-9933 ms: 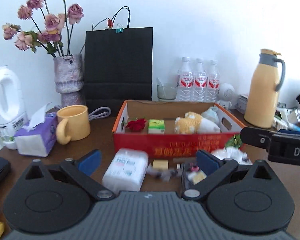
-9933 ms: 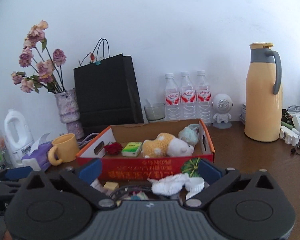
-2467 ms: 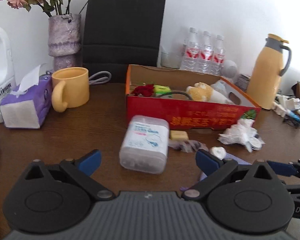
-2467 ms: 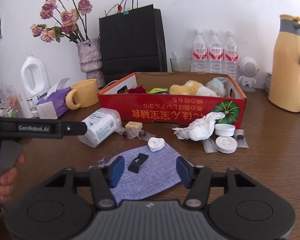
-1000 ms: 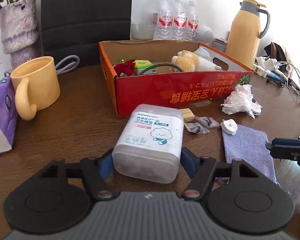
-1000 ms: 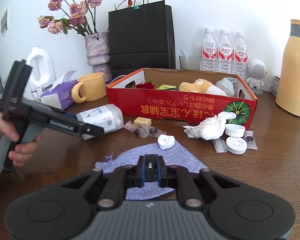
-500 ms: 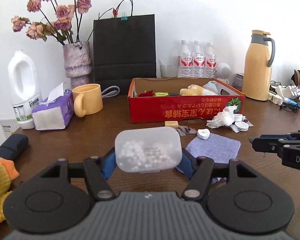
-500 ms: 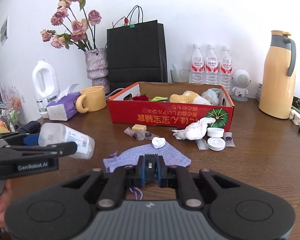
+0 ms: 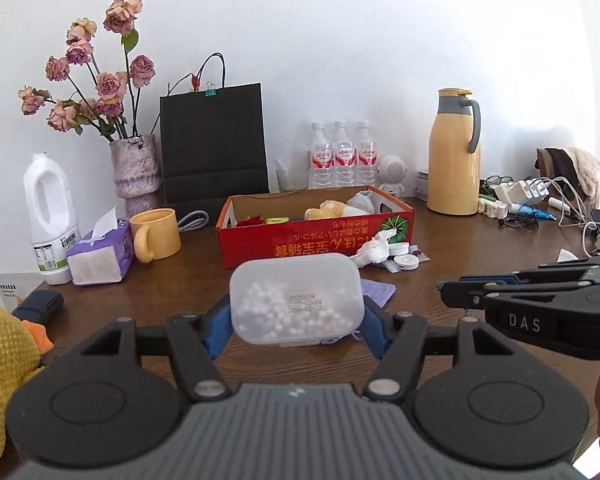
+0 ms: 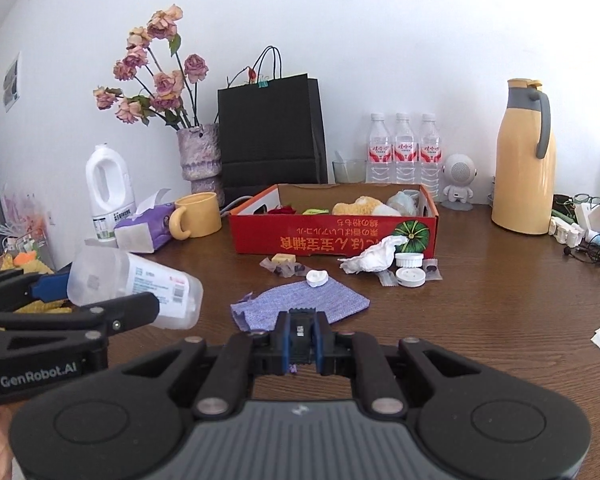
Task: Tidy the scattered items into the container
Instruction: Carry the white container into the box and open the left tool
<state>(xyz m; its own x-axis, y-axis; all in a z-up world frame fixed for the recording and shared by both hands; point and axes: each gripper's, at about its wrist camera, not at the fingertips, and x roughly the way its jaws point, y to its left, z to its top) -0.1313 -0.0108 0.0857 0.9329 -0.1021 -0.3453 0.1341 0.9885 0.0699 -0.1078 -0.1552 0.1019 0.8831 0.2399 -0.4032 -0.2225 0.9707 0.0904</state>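
Note:
My left gripper [image 9: 296,326] is shut on a clear plastic box of cotton swabs [image 9: 296,298] and holds it above the table, well in front of the red cardboard box [image 9: 320,238]. The swab box also shows in the right wrist view [image 10: 136,282]. My right gripper [image 10: 301,338] is shut on a small black clip [image 10: 300,334], held above the near edge of a purple cloth [image 10: 300,300]. The red box [image 10: 332,236] holds a plush toy, a red flower and a green packet.
In front of the red box lie crumpled tissue [image 10: 374,258], white lids [image 10: 410,276], a white heart-shaped piece [image 10: 317,278], a small yellow block [image 10: 282,258] and wrappers. A yellow mug [image 10: 198,216], tissue pack, vase, black bag, bottles and yellow flask [image 10: 524,168] stand around.
Both grippers have risen and drawn back from the table, the left with the swab box, the right with the black clip. The red box looks farther away.

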